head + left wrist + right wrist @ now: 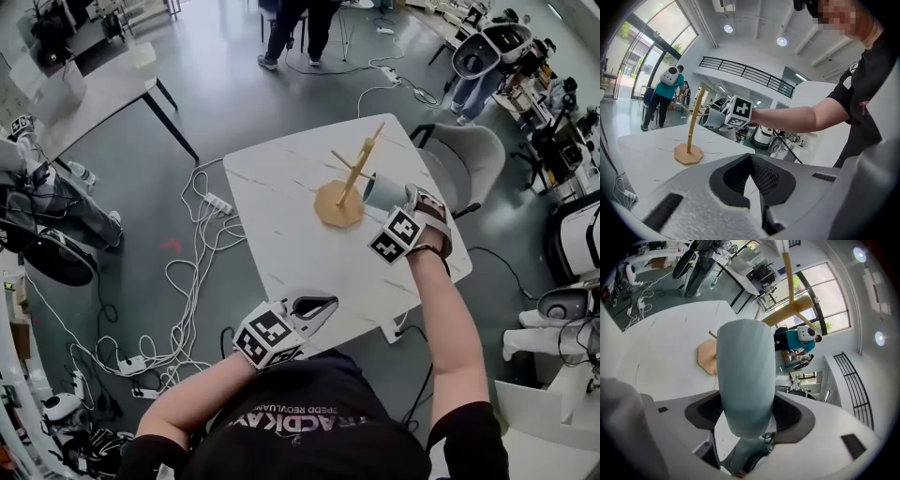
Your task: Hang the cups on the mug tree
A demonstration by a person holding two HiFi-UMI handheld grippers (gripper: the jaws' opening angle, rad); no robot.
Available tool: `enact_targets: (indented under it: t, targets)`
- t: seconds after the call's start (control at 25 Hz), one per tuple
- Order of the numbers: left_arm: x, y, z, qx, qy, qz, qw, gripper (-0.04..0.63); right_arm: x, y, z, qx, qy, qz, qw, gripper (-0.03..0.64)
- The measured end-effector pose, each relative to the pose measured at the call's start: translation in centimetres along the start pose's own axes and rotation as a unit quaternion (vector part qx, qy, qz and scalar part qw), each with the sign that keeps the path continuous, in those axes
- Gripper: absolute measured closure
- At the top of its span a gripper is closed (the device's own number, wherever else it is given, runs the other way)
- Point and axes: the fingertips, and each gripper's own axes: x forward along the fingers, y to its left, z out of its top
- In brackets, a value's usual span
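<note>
A wooden mug tree (354,171) stands on its octagonal base on the white table (281,234), right of centre. My right gripper (394,199) is shut on a pale blue-grey cup (375,188) and holds it lying sideways, close against the tree's lower right side. In the right gripper view the cup (745,376) fills the jaws (745,413), with the tree's pegs (787,312) just beyond it. My left gripper (314,307) rests low at the table's front edge, shut and holding nothing. From the left gripper view (751,161) the tree (693,126) and cup (711,117) show across the table.
Cables and a power strip (217,202) lie on the floor left of the table. A grey chair (469,155) stands at the table's right corner. Another table (94,94) is at upper left. People (295,28) stand far off; machines line the right side.
</note>
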Motion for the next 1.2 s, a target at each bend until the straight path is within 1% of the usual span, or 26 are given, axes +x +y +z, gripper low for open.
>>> enact_targets:
  t: [0.2,0.44,0.76,0.96,1.2]
  targets:
    - [-0.9,-0.6,-0.4,0.001,0.002,-0.001,1.0000,0.601,-0.2,-0.7,0.4,-0.057,0.034,-0.007,0.998,0.302]
    - [-1.7,-0.8,-0.6,0.006,0.009,-0.001,0.9999,0.601,-0.2,-1.1,0.8,-0.092,0.066,-0.007,0.994,0.302]
    - [-1.8,-1.3,-1.2,0.004,0.010,-0.002,0.9999,0.601,0.4,-0.8,1.0,-0.155,0.102,-0.016,0.983,0.302]
    - [-2.2,-1.3,-1.4,0.005,0.008,0.001,1.0000,0.601,0.5,-0.5,1.1,-0.180,0.121,-0.016,0.976,0.301]
    - [-3.0,-1.2,-1.5,0.003,0.007,0.005,1.0000,0.601,0.6,-0.2,1.3,-0.187,0.128,-0.018,0.974,0.301]
